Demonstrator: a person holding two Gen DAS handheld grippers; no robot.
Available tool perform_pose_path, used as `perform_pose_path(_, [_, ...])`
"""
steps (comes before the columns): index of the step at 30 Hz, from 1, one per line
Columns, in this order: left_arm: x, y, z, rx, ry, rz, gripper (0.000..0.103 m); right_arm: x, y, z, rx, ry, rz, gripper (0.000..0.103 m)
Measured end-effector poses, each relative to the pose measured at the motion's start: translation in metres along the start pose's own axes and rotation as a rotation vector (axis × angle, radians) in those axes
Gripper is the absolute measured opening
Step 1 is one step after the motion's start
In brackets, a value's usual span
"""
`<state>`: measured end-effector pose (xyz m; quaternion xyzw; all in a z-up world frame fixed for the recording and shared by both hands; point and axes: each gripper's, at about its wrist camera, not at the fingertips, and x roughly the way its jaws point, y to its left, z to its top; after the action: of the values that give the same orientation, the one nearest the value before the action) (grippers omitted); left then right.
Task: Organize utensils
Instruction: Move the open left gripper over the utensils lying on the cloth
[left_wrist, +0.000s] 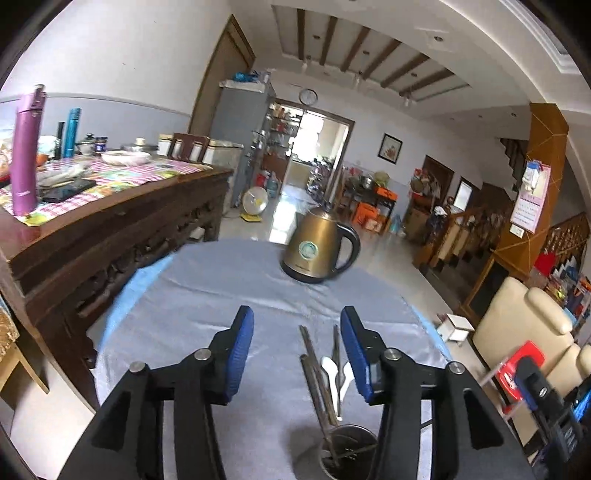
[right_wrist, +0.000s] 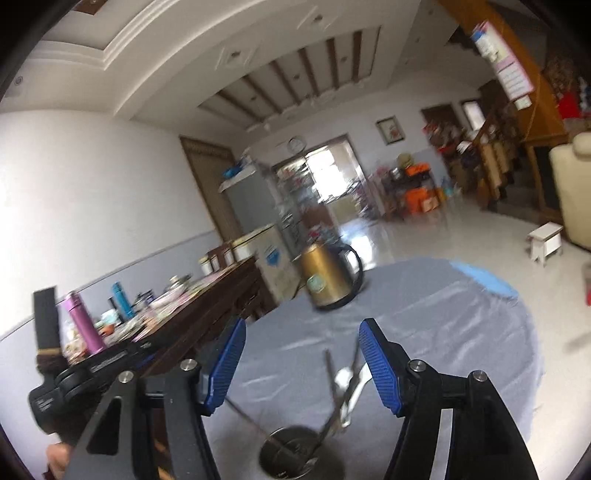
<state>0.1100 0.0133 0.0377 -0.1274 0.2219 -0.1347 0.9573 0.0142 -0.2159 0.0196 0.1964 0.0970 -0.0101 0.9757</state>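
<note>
A round metal utensil holder (left_wrist: 347, 448) stands on the grey tablecloth (left_wrist: 207, 302) just below my left gripper. Several dark chopsticks (left_wrist: 316, 376) and white spoons (left_wrist: 332, 373) stick up out of it. My left gripper (left_wrist: 297, 321) is open and empty above the table, to the left of the utensils. In the right wrist view the holder (right_wrist: 291, 456) sits low between the fingers, with chopsticks (right_wrist: 332, 384) and a spoon (right_wrist: 345, 378) leaning out. My right gripper (right_wrist: 301, 332) is open and empty above it.
A gold electric kettle (left_wrist: 319, 245) stands at the far side of the table, also in the right wrist view (right_wrist: 330, 275). A dark wooden sideboard (left_wrist: 110, 229) with a purple flask (left_wrist: 26, 155) and clutter is on the left. A cream armchair (left_wrist: 524, 328) is on the right.
</note>
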Motion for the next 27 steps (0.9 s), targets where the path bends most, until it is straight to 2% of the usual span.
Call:
perform_pose_path(2, [-0.004,0.012,0.0,-0.022,-0.014,0.022,0.062,-0.004,-0.011,0.003,0.042,-0.025,-0.029,0.068])
perform_pose_path(4, [-0.005,0.023,0.0,-0.045,-0.019,0.047,0.065,-0.003,-0.026,0.006,0.099,-0.025,-0.063,0.068])
perform_pose_path(9, [0.01,0.057,-0.007,-0.124,0.046,0.114,0.065,0.007,-0.069,0.007,0.225,0.026,-0.149,0.068])
perform_pose_path(12, [0.019,0.079,-0.013,-0.188,0.082,0.137,0.065,0.012,-0.089,0.001,0.283,0.065,-0.175,0.066])
perform_pose_path(15, [0.033,0.093,-0.018,-0.208,0.116,0.159,0.065,0.02,-0.104,-0.006,0.303,0.111,-0.196,0.063])
perform_pose_path(22, [0.083,0.112,-0.044,-0.203,0.257,0.172,0.065,0.06,-0.125,-0.039,0.314,0.27,-0.172,0.049])
perform_pose_path(27, [0.13,0.126,-0.057,-0.205,0.381,0.151,0.065,0.114,-0.135,-0.061,0.29,0.387,-0.125,0.045])
